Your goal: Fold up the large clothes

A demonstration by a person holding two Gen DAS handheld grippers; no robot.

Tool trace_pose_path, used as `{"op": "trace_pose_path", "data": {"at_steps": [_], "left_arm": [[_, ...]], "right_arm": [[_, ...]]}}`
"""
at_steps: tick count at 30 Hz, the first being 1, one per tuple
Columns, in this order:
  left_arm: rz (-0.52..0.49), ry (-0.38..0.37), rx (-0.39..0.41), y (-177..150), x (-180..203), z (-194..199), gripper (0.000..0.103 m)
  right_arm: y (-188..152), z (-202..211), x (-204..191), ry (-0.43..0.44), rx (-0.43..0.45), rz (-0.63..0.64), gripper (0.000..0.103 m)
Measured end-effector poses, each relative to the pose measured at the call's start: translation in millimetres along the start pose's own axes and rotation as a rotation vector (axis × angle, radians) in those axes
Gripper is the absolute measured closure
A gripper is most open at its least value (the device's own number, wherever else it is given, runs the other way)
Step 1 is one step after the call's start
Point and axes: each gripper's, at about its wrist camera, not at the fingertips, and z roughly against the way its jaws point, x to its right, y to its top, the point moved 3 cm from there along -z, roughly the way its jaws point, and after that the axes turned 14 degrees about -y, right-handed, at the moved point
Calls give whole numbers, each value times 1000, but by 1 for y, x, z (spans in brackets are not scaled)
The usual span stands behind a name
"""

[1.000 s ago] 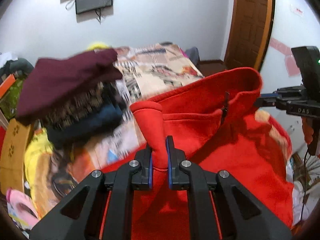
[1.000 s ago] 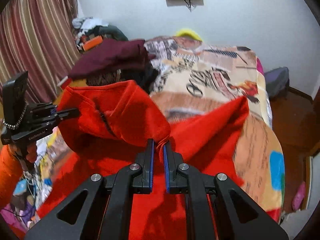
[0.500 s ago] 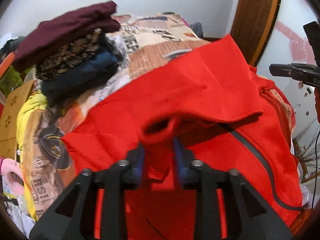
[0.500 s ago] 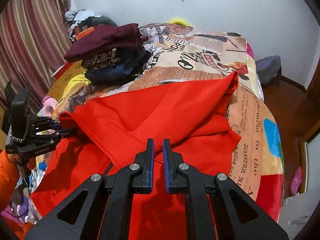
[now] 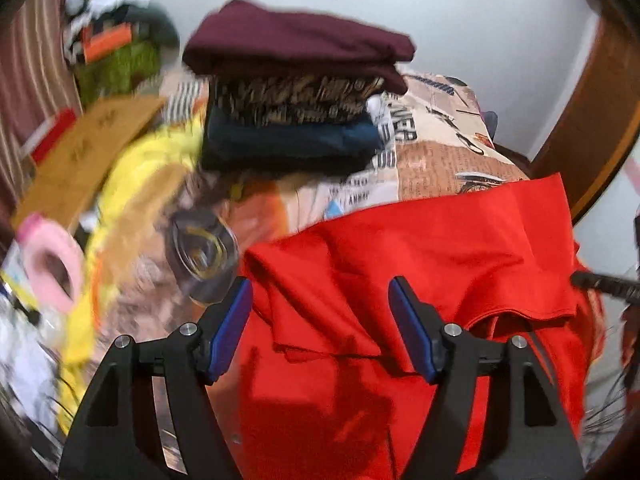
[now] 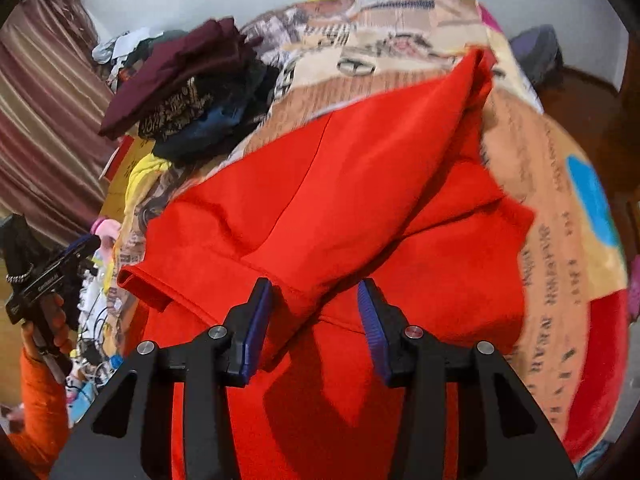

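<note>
A large red fleece garment [image 5: 420,248] lies folded over itself on the patterned bed cover [image 5: 440,152]. My left gripper [image 5: 320,304] hovers over its left edge, jaws opening wide, with cloth below but nothing pressed between the pads. In the right wrist view the red garment [image 6: 340,184] spreads across the bed, its folded flap reaching up to the right. My right gripper [image 6: 314,304] is above a fold edge, jaws opening, pads clear of the fabric. The left gripper [image 6: 52,276] also shows at the far left, held by a hand in an orange sleeve.
A stack of folded clothes [image 5: 296,92], maroon on top, stands at the back of the bed; the same stack [image 6: 184,92] is in the right wrist view. A pink slipper [image 5: 52,264], cardboard [image 5: 84,152] and clutter lie at left. A wooden door [image 5: 592,112] is at right.
Both grippers let go of the red garment and opened. The lifted collar and sleeve dropped flat onto the bed. The left gripper swung leftward and lower; the right sank toward the cloth.
</note>
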Motion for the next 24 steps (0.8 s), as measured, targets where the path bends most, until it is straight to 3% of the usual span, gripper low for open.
{"op": "trace_pose_path", "data": {"at_steps": [3,8,10,11,12,14,16,18,19,24], "left_arm": [[33,-30,-62,-11,-3,-19,34],[168,-159,-171,-34,-3,-56,34],[245,-259,-213,-43,-1,-68,34],[282,-302,-231,-47,1,-72,34],[303,-326,-242,-49,3,-76,38],[304,-334,-248,-52,7,-79,42],[297,-312,-232,-50,9,-78,54],[324,-339,-219,-48,8,-76,82],[340,-371,-214,-45,7,-75,90],[267,-396,-139,-30,18,-49,97]], "right_arm": [[0,-3,-9,9,14,25,62],[1,-8,-18,13,48,23,59],[0,-9,-21,26,49,28,64],[0,-8,-21,42,48,27,72],[0,-8,-22,60,42,25,83],[1,-5,-21,90,49,9,85],[4,2,-21,91,77,7,88],[8,13,-21,97,111,8,90],[10,21,-20,98,130,10,90],[17,46,-22,93,176,52,91]]}}
